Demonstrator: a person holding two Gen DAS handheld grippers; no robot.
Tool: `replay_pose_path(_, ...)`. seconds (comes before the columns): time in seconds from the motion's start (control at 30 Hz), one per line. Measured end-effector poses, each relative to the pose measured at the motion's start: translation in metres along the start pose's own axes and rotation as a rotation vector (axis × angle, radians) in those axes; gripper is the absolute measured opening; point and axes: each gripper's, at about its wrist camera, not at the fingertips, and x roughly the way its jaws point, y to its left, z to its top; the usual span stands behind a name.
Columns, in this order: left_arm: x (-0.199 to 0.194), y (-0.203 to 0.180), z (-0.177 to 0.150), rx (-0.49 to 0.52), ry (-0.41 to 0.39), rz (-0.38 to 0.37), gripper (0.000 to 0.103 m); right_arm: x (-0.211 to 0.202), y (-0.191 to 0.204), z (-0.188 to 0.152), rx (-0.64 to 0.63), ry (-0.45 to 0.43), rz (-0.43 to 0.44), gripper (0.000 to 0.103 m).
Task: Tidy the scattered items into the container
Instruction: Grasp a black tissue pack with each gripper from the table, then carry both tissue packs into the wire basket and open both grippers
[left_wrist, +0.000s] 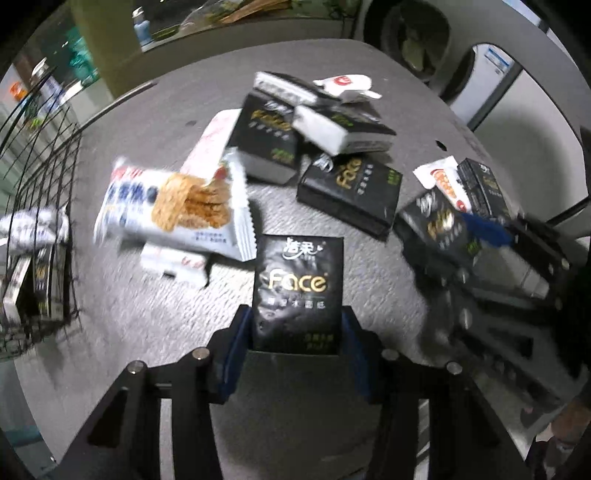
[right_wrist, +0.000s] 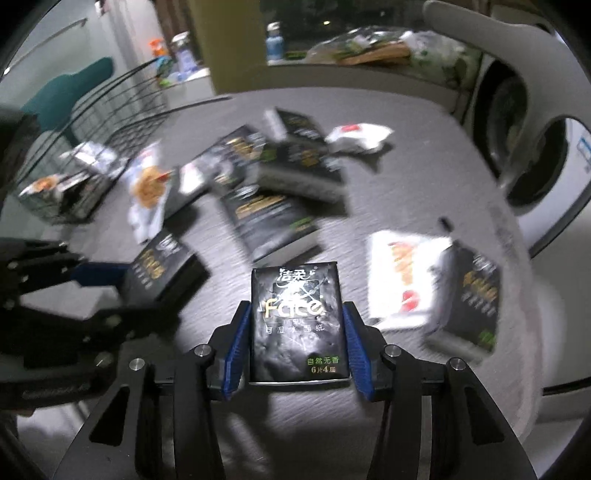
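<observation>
Here we have the left gripper (left_wrist: 297, 328) clamped on a black Face tissue pack (left_wrist: 298, 291). Our right gripper (right_wrist: 295, 332) straddles another black tissue pack (right_wrist: 297, 321), its blue pads (right_wrist: 236, 350) just beside the sides. Around them, packs and a cracker packet (left_wrist: 177, 206) lie scattered on the grey table (left_wrist: 147, 314), with the wire basket (left_wrist: 40, 221) at the left edge.

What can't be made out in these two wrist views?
- Left wrist view: wire basket cut off by the left edge; its contents blurred.
- Right wrist view: central pile of packs smeared by motion blur; print unreadable.
- Both views: whether the pads actually press the tissue packs.
</observation>
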Motion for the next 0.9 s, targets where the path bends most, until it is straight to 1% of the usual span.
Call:
replay_pose_path(0.1,-0.004,0.011,-0.010,-0.033,0.003,0.000,0.053,-0.005,0.016,-0.006,-0.020,-0.005,0.032,0.048)
replay_pose_path(0.13,-0.006,0.016,-0.013,-0.047,0.004,0.003,0.053,-0.005,0.021,-0.007,-0.031,-0.008,0.027,0.048)
replay_pose_path(0.2,-0.008,0.024,-0.019,-0.063,0.000,0.012,0.053,-0.005,0.027,-0.009,-0.051,-0.020,-0.007,0.058)
replay_pose_path(0.23,-0.010,0.028,-0.021,-0.073,-0.008,0.018,0.053,-0.005,0.029,-0.009,-0.056,-0.028,-0.021,0.058)
replay_pose_path(0.3,-0.011,0.035,-0.024,-0.087,-0.020,0.023,0.055,-0.002,0.031,-0.010,-0.053,-0.021,-0.028,0.059)
replay_pose_path(0.4,-0.011,0.042,-0.023,-0.102,-0.025,0.021,0.059,0.005,0.029,-0.009,-0.046,-0.006,-0.033,0.059)
replay_pose_path(0.53,-0.010,0.047,-0.018,-0.096,-0.032,0.023,0.061,0.007,0.028,-0.005,-0.053,-0.017,-0.038,0.059)
replay_pose_path(0.63,-0.006,0.041,-0.011,-0.082,-0.035,0.033,0.065,0.007,0.027,-0.005,-0.055,-0.017,-0.038,0.059)
replay_pose_path(0.73,-0.004,0.036,-0.008,-0.086,-0.034,0.046,0.065,0.008,0.027,-0.004,-0.057,-0.012,-0.037,0.059)
replay_pose_path(0.77,-0.003,0.036,-0.006,-0.086,-0.031,0.050,0.065,0.008,0.026,-0.004,-0.056,-0.011,-0.037,0.058)
replay_pose_path(0.87,0.001,0.035,-0.001,-0.080,-0.026,0.060,0.064,0.007,0.025,-0.003,-0.055,-0.009,-0.047,0.047)
replay_pose_path(0.9,0.001,0.034,-0.001,-0.076,-0.025,0.069,0.063,0.006,0.025,-0.003,-0.054,-0.006,-0.040,0.047)
